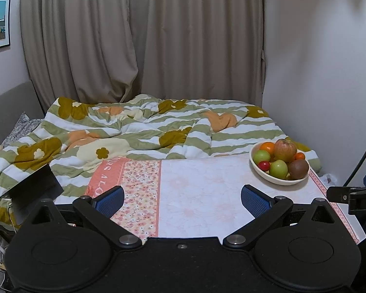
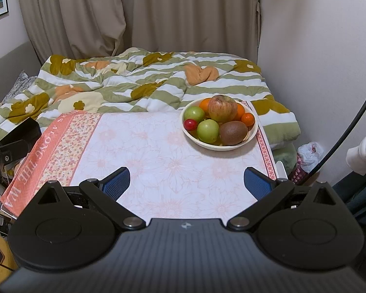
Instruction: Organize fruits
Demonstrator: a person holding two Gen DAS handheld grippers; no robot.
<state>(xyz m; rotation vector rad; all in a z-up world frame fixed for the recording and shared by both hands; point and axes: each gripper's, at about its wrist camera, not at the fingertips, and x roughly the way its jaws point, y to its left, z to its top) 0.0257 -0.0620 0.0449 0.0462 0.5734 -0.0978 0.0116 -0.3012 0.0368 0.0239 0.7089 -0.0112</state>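
A cream bowl [image 1: 275, 180] [image 2: 207, 145] stands at the far right corner of the table. It holds a large red-yellow apple [image 1: 285, 150] [image 2: 222, 108], two green apples [image 1: 279, 169] [image 2: 208, 130], a brown kiwi [image 1: 298, 168] [image 2: 233, 132], an orange [image 1: 267, 147] [image 2: 205, 104], a small tangerine [image 1: 299, 156] [image 2: 248, 118] and a small red fruit [image 1: 264, 165] [image 2: 190, 124]. My left gripper [image 1: 182, 201] is open and empty over the near table edge. My right gripper [image 2: 186, 183] is open and empty, well short of the bowl.
The table carries a pink floral cloth [image 1: 195, 195] [image 2: 158, 161]. A bed with a green-striped flowered quilt [image 1: 134, 131] [image 2: 124, 83] lies behind it, with curtains beyond and a wall on the right. The right gripper's body [image 1: 353, 196] shows at the right edge of the left wrist view.
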